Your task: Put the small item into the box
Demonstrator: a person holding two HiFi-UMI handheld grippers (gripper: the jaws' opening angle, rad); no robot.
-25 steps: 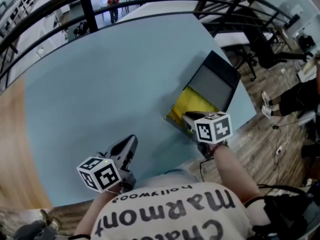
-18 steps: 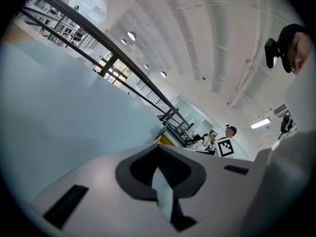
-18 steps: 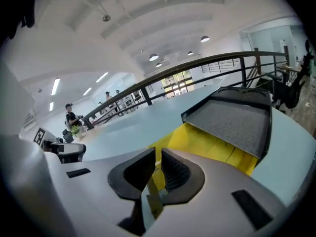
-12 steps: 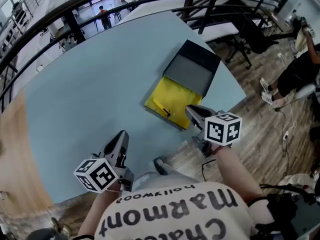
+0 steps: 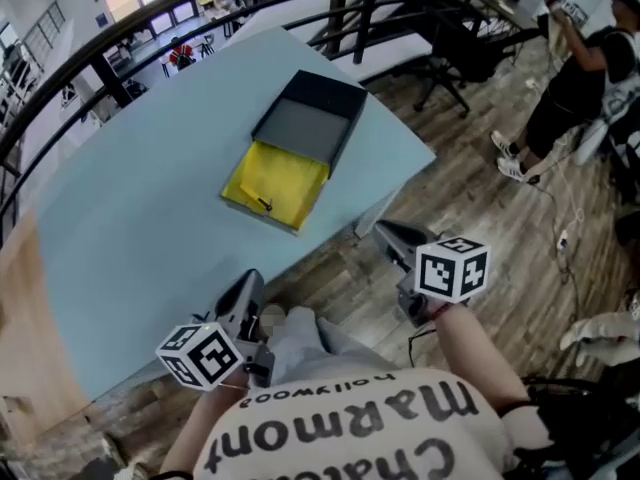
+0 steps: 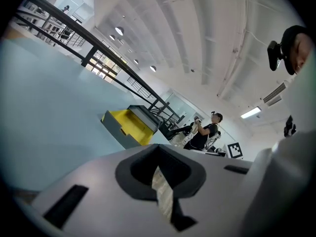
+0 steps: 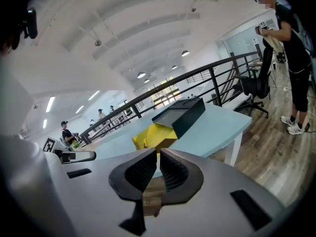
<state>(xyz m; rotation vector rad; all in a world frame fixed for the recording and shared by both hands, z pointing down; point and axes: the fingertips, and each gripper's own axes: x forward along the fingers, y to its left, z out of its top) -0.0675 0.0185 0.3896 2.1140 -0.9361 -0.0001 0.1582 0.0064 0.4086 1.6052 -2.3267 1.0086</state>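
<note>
shirt [image 5: 350,430] printed "Chateau Marmont", "hollywood", seen upside down

An open-plan office or lab on an upper level: a black railing [image 5: 366,13] edges the floor, light-blue tables [image 5: 150,168] stand on wood-look flooring [image 5: 480,228], a black office chair [image 7: 254,85] sits nearby, round ceiling lights [image 7: 185,53] hang overhead, and a person [image 5: 575,78] stands by the desks

Bright daylight, fisheye edges, seemingly soft.
</note>
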